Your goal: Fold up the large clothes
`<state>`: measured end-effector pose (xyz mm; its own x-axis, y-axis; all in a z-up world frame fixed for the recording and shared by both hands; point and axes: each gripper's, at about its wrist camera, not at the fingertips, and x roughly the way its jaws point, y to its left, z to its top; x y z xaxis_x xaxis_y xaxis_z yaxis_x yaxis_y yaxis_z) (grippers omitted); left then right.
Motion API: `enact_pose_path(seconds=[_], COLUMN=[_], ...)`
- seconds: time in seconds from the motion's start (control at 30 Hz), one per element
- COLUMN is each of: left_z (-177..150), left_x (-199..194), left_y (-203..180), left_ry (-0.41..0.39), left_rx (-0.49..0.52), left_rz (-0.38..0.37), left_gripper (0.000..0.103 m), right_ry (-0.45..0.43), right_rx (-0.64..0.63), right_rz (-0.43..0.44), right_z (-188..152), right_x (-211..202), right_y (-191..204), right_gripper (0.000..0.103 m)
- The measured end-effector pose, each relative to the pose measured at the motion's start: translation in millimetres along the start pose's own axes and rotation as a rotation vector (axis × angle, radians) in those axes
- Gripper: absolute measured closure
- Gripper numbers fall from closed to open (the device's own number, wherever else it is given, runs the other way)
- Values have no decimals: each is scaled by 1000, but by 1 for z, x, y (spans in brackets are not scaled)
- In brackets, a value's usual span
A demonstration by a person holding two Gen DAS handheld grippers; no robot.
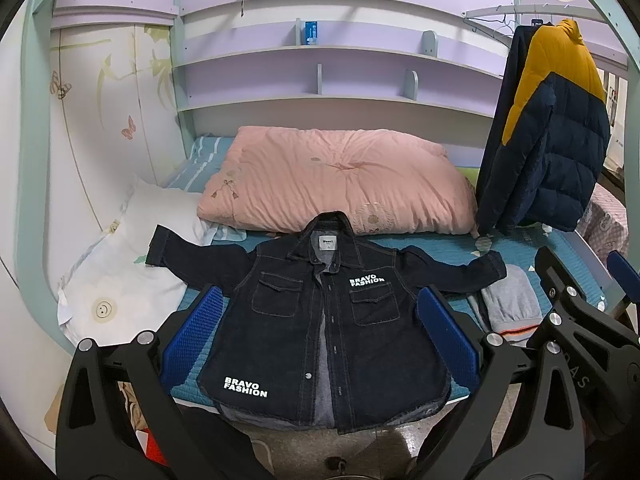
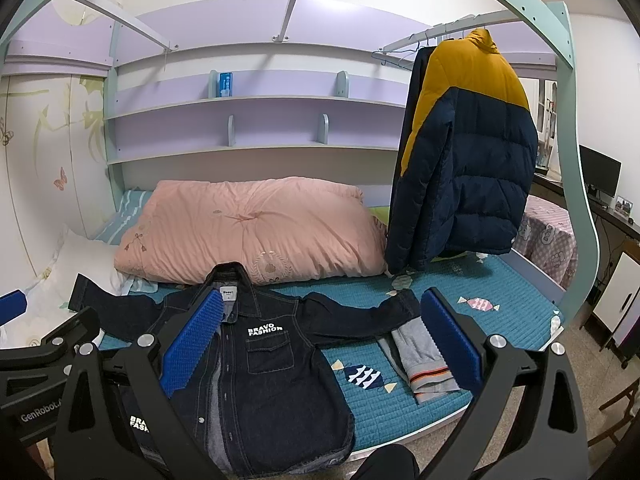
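A dark denim jacket (image 1: 320,320) with white "BRAVO FASHION" print lies flat and face up on the teal bed cover (image 1: 516,250), sleeves spread to both sides, hem over the front edge. It also shows in the right wrist view (image 2: 264,368). My left gripper (image 1: 320,340) is open and empty, held above the jacket's body, blue pads either side. My right gripper (image 2: 320,344) is open and empty, over the jacket's right half; it also shows in the left wrist view (image 1: 592,280) at the right.
A folded grey garment (image 2: 424,354) lies right of the jacket. A pink quilt (image 1: 336,180) and a white pillow (image 1: 132,272) lie behind and left. A navy and yellow puffer coat (image 2: 468,152) hangs at the right. Shelves line the back wall.
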<state>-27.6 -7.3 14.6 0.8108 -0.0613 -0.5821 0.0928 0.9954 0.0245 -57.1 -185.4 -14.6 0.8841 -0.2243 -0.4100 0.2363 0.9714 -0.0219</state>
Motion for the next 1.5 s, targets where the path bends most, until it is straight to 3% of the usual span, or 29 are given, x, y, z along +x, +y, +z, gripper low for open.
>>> enact_pose_path(seconds=[0.63, 0.93, 1.23, 1.5], left_z=[-4, -15, -23, -21], left_x=[3, 23, 68, 130], left_y=[-8, -7, 29, 81], left_ry=[14, 90, 209, 281], left_rx=[1, -13, -94, -166], left_rz=[-9, -13, 53, 114], left_gripper=[5, 5, 5, 5], right_ry=[5, 44, 125, 230], right_rx=[0, 6, -20, -61], right_rz=[-3, 39, 137, 199], right_z=[-6, -11, -11, -11], right_x=[-4, 9, 52, 122], right_y=[1, -5, 17, 68], right_gripper=[7, 7, 7, 8])
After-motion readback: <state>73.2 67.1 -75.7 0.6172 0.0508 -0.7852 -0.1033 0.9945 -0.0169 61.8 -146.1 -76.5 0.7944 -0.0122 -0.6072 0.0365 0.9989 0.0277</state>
